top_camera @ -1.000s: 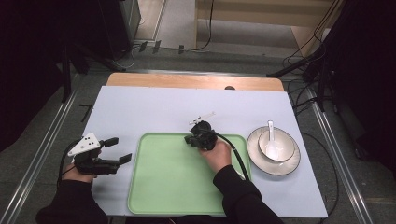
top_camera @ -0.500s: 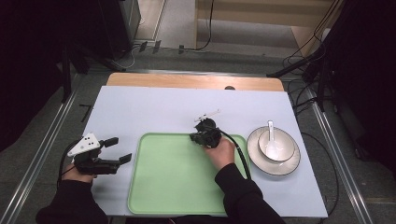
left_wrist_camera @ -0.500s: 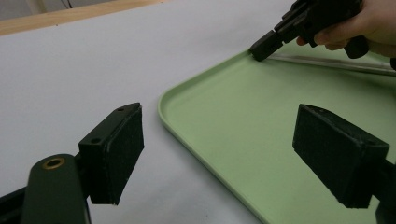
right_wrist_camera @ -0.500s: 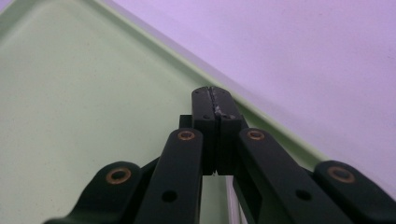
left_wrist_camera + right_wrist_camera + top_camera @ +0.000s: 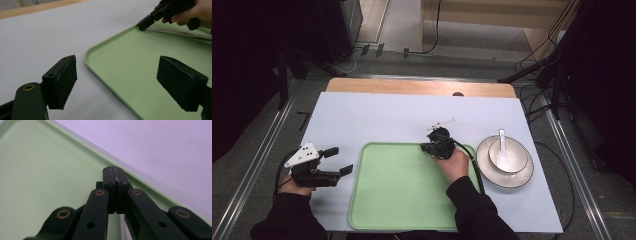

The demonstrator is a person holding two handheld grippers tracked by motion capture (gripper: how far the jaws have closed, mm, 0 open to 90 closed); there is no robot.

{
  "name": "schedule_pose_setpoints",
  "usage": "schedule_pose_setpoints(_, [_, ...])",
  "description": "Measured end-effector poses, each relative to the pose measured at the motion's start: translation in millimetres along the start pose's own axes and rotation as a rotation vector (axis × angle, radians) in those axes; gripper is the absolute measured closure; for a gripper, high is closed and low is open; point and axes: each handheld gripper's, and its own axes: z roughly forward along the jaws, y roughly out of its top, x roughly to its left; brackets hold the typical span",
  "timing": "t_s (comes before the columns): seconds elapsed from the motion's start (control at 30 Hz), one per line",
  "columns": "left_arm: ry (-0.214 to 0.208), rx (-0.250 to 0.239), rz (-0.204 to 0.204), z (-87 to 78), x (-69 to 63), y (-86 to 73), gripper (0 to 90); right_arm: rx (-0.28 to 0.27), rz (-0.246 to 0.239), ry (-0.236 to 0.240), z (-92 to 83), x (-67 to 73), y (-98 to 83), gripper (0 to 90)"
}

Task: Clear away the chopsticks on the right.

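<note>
Green tray [image 5: 402,200] lies flat at the lower middle of the high view, close to the person's edge of the counter [image 5: 377,115]. It looks like light, stiff plastic with a smooth, rather slippery floor. The raised rim is the likely place to grip it, though a one-sided pinch could tip it.

At lower left, the left claw [image 5: 341,160] rests released on the counter just beside the tray's left edge, its jaws wide apart with nothing between them. Farther up, the right claw [image 5: 424,148] is clenched, with its tips at the tray's far rim. A thin silvery strip [image 5: 175,32] runs beneath it, and what that strip is cannot be told.

To the right stands a plate [image 5: 484,172] carrying a white bowl [image 5: 507,155] and a spoon [image 5: 502,142], both likely fragile. The counter has a pale, matte cover with a wooden strip [image 5: 412,87] at its far edge. Beyond that are a dim floor and cables.
</note>
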Motion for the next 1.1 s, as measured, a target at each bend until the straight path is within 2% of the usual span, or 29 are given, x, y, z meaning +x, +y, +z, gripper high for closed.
schedule_pose_setpoints(0.53, [-0.001, -0.001, 0.001, -0.2, 0.1, -0.1, 16.6, -0.004, 0.030, -0.028, -11.2, -12.7, -9.8, 90.0])
schedule_pose_setpoints(0.87, [-0.001, 0.001, 0.002, -0.2, -0.3, 0.1, 16.6, -0.010, 0.077, -0.059, -26.5, -28.4, -24.2, 90.0])
schedule_pose_setpoints(1.1, [0.000, 0.002, 0.001, -0.1, -0.2, 0.1, 16.6, -0.027, 0.117, -0.101, -37.9, -38.8, -36.5, 90.0])
